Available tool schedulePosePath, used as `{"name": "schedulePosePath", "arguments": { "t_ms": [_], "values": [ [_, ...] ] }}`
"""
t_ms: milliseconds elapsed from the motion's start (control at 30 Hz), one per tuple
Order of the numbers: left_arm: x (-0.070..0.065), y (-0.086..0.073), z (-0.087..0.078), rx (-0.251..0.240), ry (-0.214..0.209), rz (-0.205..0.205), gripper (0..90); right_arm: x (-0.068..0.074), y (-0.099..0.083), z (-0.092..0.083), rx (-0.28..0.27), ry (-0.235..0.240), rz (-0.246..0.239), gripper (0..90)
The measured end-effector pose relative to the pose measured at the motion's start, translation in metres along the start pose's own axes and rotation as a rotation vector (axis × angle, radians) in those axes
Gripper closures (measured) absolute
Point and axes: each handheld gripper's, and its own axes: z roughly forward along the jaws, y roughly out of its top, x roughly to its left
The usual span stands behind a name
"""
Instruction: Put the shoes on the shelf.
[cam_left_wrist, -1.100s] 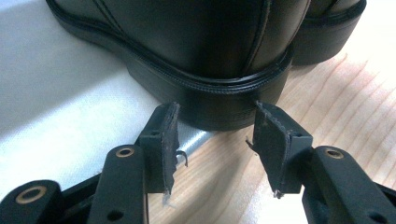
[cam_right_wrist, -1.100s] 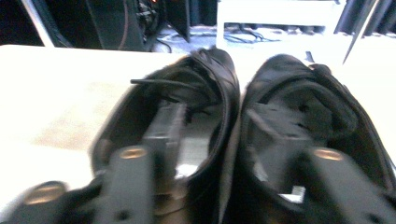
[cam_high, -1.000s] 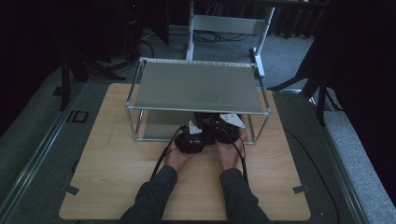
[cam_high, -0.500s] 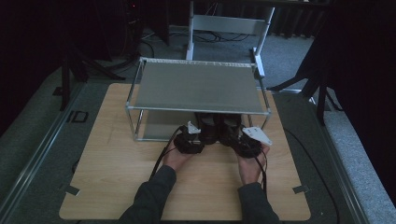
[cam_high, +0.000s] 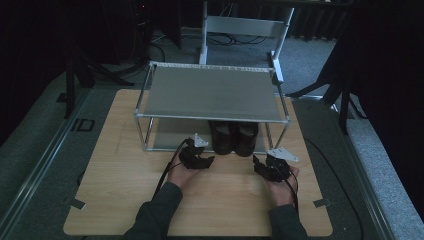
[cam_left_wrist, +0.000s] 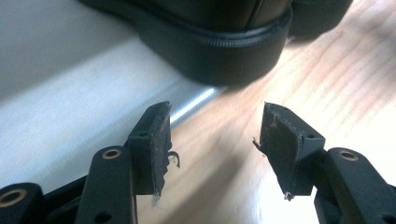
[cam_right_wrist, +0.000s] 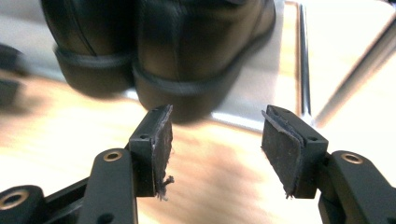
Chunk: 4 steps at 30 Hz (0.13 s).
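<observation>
A pair of black leather shoes (cam_high: 234, 138) stands on the lower shelf of a metal rack (cam_high: 210, 117), heels toward me. My left gripper (cam_high: 203, 155) sits on the wooden board just left of the heels. Its jaws have just been opening, and in the left gripper view it (cam_left_wrist: 215, 140) is open and empty, with a shoe heel (cam_left_wrist: 219, 51) close ahead. My right gripper (cam_high: 260, 164) is farther back, to the shoes' right. Its jaws have also just been opening. It (cam_right_wrist: 215, 140) holds nothing, and both heels (cam_right_wrist: 187, 56) lie beyond it.
The rack's top shelf (cam_high: 210, 92) overhangs the shoes, and a thin front post (cam_right_wrist: 303, 60) stands right of them. The wooden board (cam_high: 125, 170) has bare room left of and in front of the rack. A metal chair frame (cam_high: 245, 30) stands behind.
Both grippers were together at the shoes' heels. The right hand has pulled away to the right and back toward me. The left hand has drawn back slightly. Both sets of jaws stand wider.
</observation>
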Motion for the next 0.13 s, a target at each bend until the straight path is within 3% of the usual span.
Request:
{"name": "schedulePosePath", "arguments": {
  "t_ms": [133],
  "values": [
    [0.0025,-0.0102,-0.0096,0.002,0.011,-0.002,44.4,-0.0056,-0.0057,0.0002,0.035,0.012,0.005,41.1]
  ]
}}
